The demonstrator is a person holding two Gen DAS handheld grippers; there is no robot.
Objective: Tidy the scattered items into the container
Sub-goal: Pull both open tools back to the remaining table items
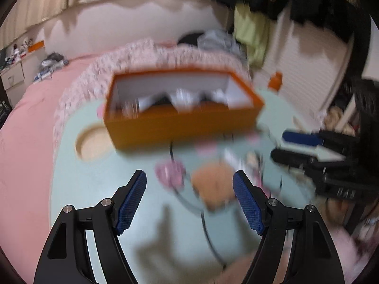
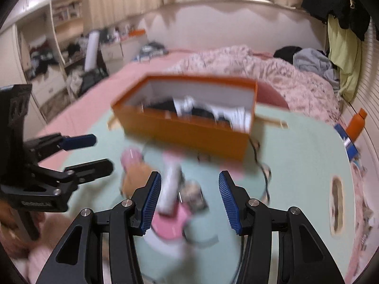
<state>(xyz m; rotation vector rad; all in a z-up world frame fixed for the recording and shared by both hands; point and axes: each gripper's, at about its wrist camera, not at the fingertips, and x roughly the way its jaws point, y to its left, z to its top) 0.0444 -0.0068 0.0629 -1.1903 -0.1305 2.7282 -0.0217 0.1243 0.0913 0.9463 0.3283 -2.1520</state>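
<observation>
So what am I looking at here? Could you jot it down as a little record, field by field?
setting: bedroom, pale green tray table over a pink bed
container: orange box, open top, already holding blurred dark and white items
still scattered: pink item, white tube, tan item, black cable
left gripper: fingers apart, holding nothing
right gripper: fingers apart, above the pink item and tube
picture quality: blurred

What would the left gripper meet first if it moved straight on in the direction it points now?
Probably the tan round item lying on the pale green tray table, just ahead between the open fingers of the left gripper. The frame is blurred, so depth is uncertain.
</observation>
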